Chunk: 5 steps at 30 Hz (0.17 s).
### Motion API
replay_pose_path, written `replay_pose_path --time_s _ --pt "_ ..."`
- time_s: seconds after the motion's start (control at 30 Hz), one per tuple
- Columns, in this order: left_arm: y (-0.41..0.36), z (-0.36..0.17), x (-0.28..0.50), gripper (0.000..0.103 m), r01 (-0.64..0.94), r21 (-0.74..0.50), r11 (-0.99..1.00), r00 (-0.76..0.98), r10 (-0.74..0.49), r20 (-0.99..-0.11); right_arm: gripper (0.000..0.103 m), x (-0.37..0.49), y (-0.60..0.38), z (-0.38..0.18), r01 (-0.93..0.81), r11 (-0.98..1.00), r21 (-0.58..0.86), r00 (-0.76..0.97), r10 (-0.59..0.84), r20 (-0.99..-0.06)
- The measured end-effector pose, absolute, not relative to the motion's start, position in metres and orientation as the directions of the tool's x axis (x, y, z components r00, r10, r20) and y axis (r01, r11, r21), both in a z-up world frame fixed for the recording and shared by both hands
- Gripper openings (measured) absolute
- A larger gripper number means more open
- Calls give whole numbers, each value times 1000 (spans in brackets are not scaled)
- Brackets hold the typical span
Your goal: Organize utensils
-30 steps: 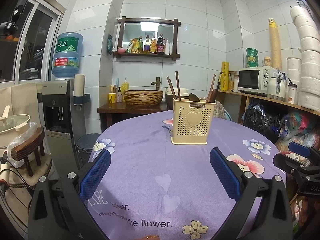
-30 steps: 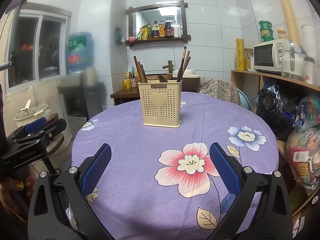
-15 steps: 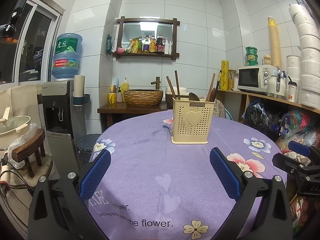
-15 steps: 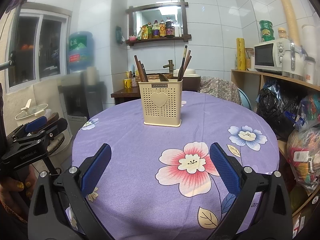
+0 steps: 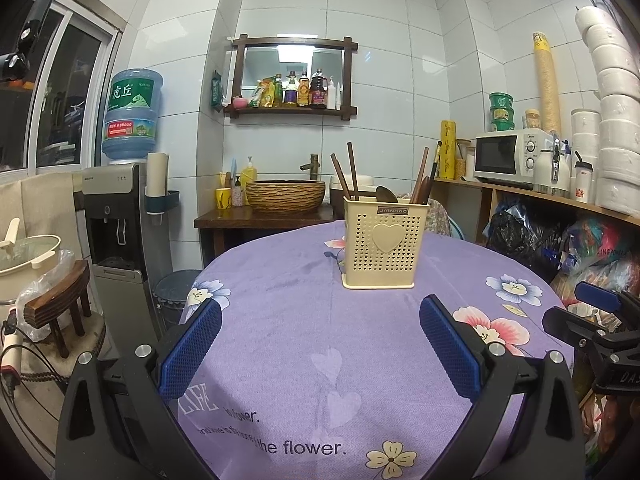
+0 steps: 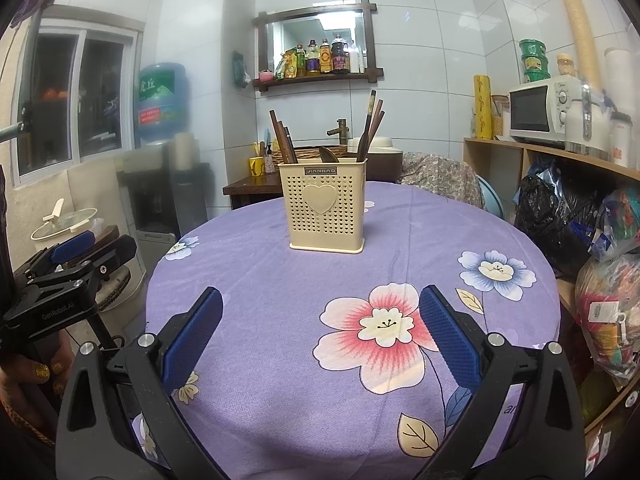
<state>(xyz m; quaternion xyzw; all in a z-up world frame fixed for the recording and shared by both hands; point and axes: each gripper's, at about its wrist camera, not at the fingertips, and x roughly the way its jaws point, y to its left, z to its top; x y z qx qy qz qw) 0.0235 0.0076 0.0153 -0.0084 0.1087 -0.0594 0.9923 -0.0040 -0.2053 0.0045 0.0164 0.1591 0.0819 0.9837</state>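
My left gripper (image 5: 320,344) hovers over the near edge of the table (image 5: 280,320), fingers (image 5: 192,344) spread wide with nothing between them. My right gripper (image 6: 320,340) is the same: fingers (image 6: 448,336) apart, empty, above the pink flower print. The cream utensil holder (image 5: 380,246) stands upright toward the far side of the purple cloth, well apart from both grippers, with chopsticks (image 5: 352,176) and a dark spoon (image 5: 386,194) sticking out the top.
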Motion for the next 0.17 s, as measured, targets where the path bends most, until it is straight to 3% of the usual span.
replay_pose_path --time_s 0.17 --pt "10 15 25 98 112 -39 993 968 -118 -222 97 -4 -207 5 -158 985 62 935 170 -313"
